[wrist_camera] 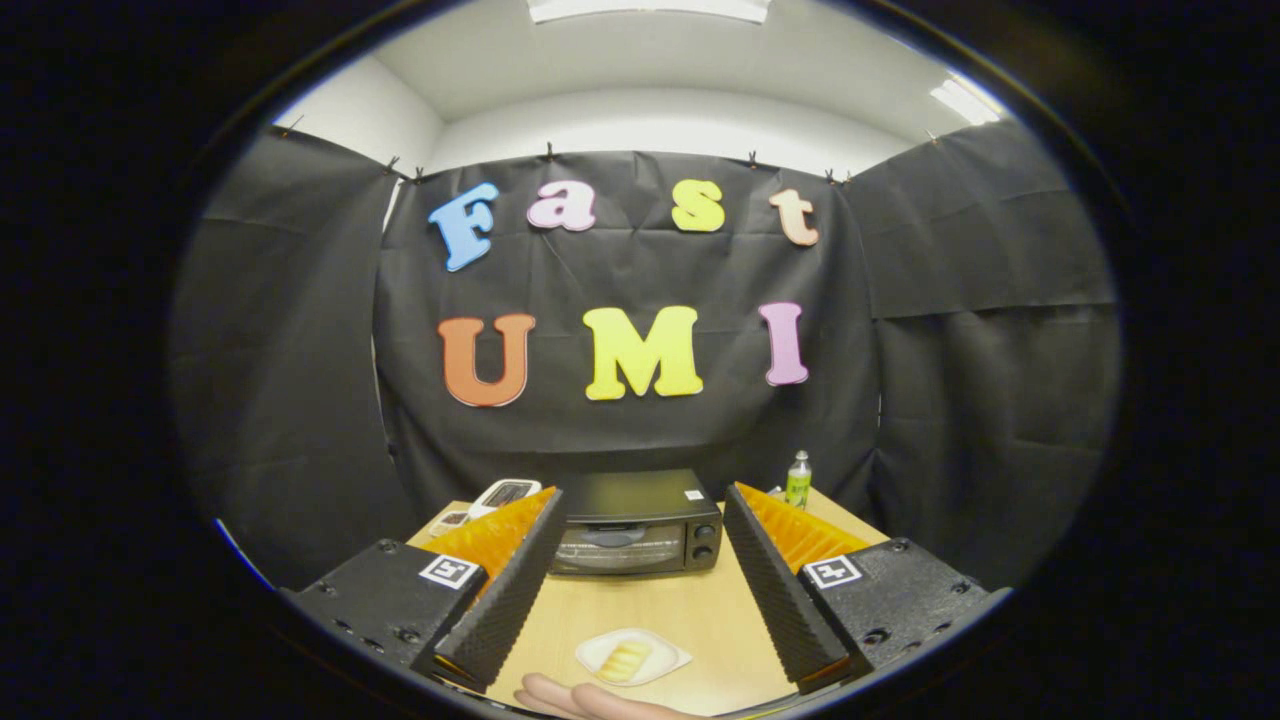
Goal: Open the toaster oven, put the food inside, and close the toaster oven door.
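Observation:
A black toaster oven (634, 523) stands at the far side of the wooden table (660, 610), door closed, two knobs on its right. A pale plate (632, 657) with a yellowish piece of food (622, 661) lies on the table nearer to me, between the fingers. My gripper (640, 590) is held above the table, open wide, with nothing between its fingers. The oven lies beyond the fingertips.
A small green bottle (798, 479) stands behind the right finger, to the right of the oven. A white device (504, 495) and a smaller object (449, 521) lie left of the oven. A person's hand (590, 700) rests at the table's near edge.

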Demonstrator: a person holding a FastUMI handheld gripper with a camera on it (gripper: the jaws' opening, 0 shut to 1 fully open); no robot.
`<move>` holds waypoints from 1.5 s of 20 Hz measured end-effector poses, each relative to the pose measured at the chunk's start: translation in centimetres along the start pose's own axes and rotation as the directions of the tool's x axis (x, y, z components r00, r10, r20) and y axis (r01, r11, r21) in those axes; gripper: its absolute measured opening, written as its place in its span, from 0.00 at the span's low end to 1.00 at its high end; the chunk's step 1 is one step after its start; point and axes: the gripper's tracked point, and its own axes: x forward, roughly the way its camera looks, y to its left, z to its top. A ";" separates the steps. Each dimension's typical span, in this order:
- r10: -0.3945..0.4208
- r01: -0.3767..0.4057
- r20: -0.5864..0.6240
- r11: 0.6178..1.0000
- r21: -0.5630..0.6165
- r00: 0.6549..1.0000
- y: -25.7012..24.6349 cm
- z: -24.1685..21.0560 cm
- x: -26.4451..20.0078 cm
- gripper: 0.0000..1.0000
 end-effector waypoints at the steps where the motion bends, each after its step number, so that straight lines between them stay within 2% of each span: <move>1: -0.001 0.001 0.003 1.000 -0.008 1.000 0.2 0.2 -0.1 1.00; 9: 0.014 -0.014 -0.009 1.000 -0.006 1.000 1.0 -0.7 0.9 1.00; 18: -0.020 0.020 -0.006 1.000 0.003 1.000 1.0 -1.2 4.4 1.00; 22: -0.049 0.049 -0.023 0.999 0.002 0.999 0.6 -2.8 8.8 1.00; 30: -0.052 0.050 -0.128 0.998 -0.024 0.990 2.2 -10.1 22.2 1.00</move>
